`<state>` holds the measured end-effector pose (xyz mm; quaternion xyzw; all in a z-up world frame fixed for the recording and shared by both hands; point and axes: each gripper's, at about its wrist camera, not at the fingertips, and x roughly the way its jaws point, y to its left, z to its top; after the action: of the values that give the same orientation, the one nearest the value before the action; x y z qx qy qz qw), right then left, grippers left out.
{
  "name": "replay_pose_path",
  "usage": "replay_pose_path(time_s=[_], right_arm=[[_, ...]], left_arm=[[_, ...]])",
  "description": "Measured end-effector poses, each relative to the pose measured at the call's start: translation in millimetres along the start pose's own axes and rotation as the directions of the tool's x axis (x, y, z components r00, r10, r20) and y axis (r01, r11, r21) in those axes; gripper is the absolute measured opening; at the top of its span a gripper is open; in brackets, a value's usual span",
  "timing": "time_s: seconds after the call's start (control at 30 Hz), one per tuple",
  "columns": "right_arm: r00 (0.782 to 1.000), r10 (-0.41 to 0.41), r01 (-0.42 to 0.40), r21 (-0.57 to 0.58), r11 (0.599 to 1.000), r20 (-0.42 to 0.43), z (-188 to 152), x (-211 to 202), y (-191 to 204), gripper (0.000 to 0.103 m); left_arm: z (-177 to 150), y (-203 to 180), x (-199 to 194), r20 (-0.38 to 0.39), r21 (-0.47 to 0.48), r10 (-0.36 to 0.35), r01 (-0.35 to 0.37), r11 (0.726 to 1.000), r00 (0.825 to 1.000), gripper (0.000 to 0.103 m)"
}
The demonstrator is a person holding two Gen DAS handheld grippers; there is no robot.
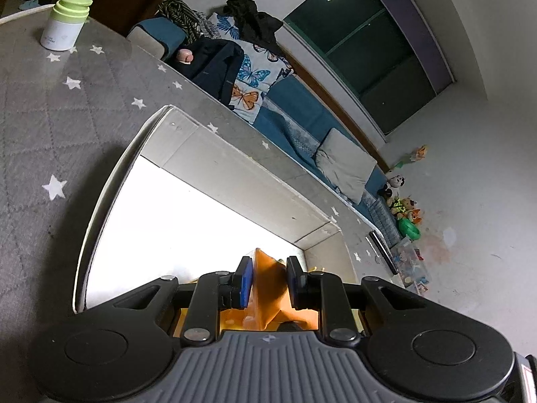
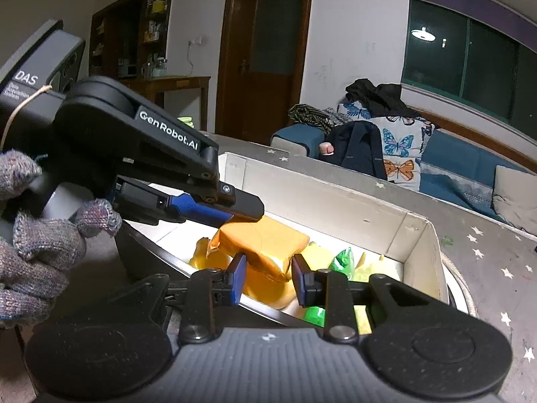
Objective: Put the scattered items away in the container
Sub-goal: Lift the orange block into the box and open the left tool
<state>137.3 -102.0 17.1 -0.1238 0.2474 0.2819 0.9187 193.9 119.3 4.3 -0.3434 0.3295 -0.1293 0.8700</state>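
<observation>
An open white cardboard box stands on the grey star-patterned table. In the left wrist view my left gripper is shut on an orange packet low over the box's bright floor. In the right wrist view my right gripper is shut on an orange packet above the box. My left gripper reaches in from the left, its tips at that packet's top edge. Green packets and yellow ones lie in the box.
A white jar with a green lid stands at the table's far left. A gloved hand holds the left gripper. Beyond the table are a blue sofa with cushions and clothes, and toys on the floor.
</observation>
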Motion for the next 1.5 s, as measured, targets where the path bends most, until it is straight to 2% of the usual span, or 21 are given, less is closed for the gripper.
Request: replay_pose_path(time_s=[0.17, 0.37, 0.63, 0.93, 1.03, 1.17, 1.5], right_arm=[[1.000, 0.008, -0.008, 0.006, 1.000, -0.009, 0.7, -1.0, -3.9, 0.035], [1.000, 0.025, -0.025, 0.032, 0.999, -0.014, 1.2, -5.1, -11.3, 0.035], [0.999, 0.034, -0.034, 0.054, 0.998, 0.008, -1.2, -18.3, -16.3, 0.035], [0.999, -0.014, 0.009, 0.119, 0.993, 0.040, -6.4, -37.7, -37.7, 0.037], [0.998, -0.046, 0.040, 0.140, 0.989, 0.039, -10.5, -41.8, -48.1, 0.044], [0.996, -0.084, 0.079, 0.168, 0.983, 0.023, -18.7, -44.7, -57.9, 0.045], [0.996, -0.086, 0.083, 0.185, 0.979, 0.008, -28.2, -49.3, -58.5, 0.051]], left_arm=[[-1.2, -2.8, 0.1, 0.001, 0.015, 0.015, -0.015, 1.000, 1.000, 0.023], [-4.7, -10.1, 1.0, 0.003, 0.055, 0.047, -0.047, 0.997, 0.999, 0.025], [-5.0, -9.5, 0.2, 0.006, 0.039, 0.043, -0.043, 0.998, 0.999, 0.026], [-4.9, -9.1, -3.1, 0.020, 0.021, 0.039, -0.039, 0.999, 0.999, 0.026], [-4.8, -8.6, -3.8, 0.021, 0.020, 0.040, -0.041, 0.999, 0.999, 0.026], [-5.9, -10.1, -4.1, 0.024, 0.023, 0.043, -0.044, 0.999, 0.999, 0.026], [-8.5, -14.3, -12.5, 0.038, 0.038, 0.041, -0.042, 0.998, 0.998, 0.026]])
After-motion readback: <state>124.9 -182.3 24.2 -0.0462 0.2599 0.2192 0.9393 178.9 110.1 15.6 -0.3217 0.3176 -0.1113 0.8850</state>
